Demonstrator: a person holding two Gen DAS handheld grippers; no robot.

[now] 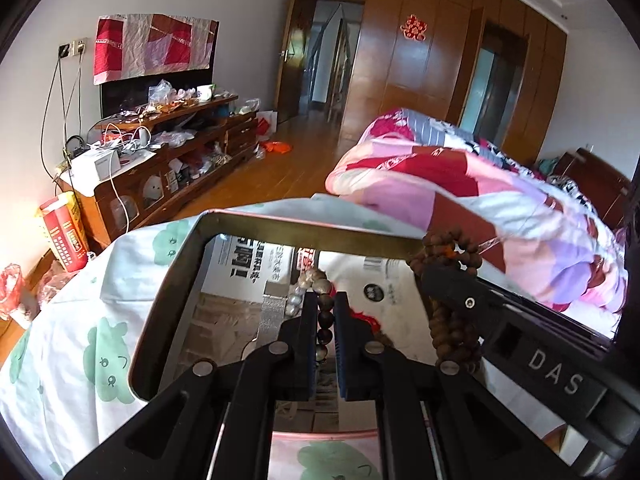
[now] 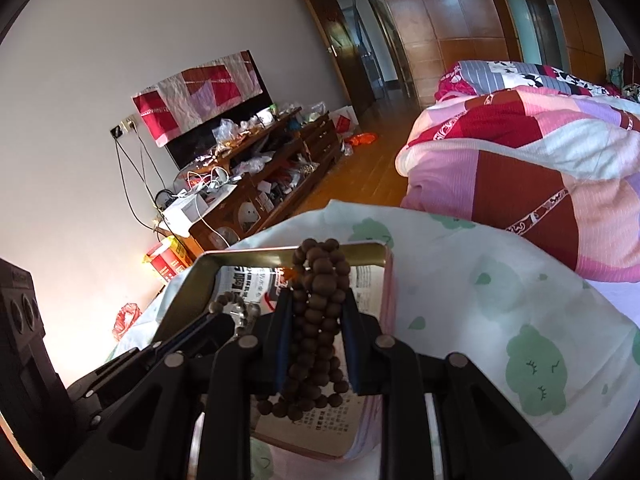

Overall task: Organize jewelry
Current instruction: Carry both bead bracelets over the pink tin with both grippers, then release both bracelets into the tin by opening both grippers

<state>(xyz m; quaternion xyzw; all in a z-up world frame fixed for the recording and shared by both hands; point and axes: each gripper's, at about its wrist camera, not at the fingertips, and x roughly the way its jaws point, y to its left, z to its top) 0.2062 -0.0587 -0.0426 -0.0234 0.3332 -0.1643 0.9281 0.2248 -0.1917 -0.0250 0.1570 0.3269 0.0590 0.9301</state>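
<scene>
Pink-rimmed tin (image 1: 248, 222) lies open on a white sheet (image 1: 72, 320) printed with green clouds, directly under both claws; printed paper (image 1: 248, 264) lines its floor. Beyond the tin, a pink and red quilt (image 1: 460, 184) is heaped ahead and to the right, and a cluttered wooden cabinet (image 1: 192, 156) stands along the wall far ahead on the left.

Left claw (image 1: 327, 312) is pinched nearly together on a bracelet (image 1: 324, 308) of large dark and pale beads, which runs up between its 2 blue pads above the tin. A red tassel (image 1: 366, 320) shows just right of that claw.

Right claw (image 2: 315, 312) sits just beside it, to its right, with pads set wider and clamped on a thick bundle of small brown beads (image 2: 318, 292). The bundle stands above the pads and hangs below them over the tin. From the left view the right claw crosses over the tin's right rim.
</scene>
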